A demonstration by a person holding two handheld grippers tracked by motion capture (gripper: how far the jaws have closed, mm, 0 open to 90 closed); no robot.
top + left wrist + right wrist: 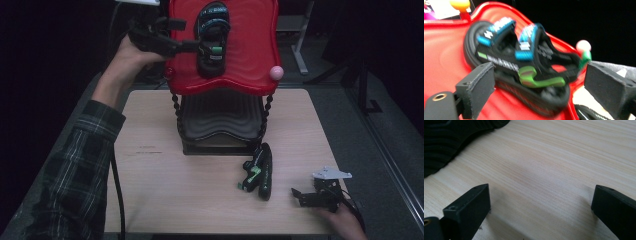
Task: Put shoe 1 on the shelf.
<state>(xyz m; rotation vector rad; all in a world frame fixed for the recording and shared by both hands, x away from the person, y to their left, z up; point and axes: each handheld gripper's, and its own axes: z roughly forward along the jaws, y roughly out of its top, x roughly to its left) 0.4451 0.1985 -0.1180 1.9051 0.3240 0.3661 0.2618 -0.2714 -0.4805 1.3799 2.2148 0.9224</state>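
With one sandal (212, 37) on the red shelf (250, 50) between your left fingers (477, 86), spread wide, the second sandal (260, 172) lies left of your open right fingers (467, 211), likely next.

Black sandal (213, 37) with blue straps and green heel tab lies sole-down on red top tray (250, 55) of two-tier stand, toe toward far side, near tray's middle. Matching second sandal (261, 171) rests tipped on its side on wooden table (165, 170), just front-right of stand's black lower tray (220, 120), green tab showing.
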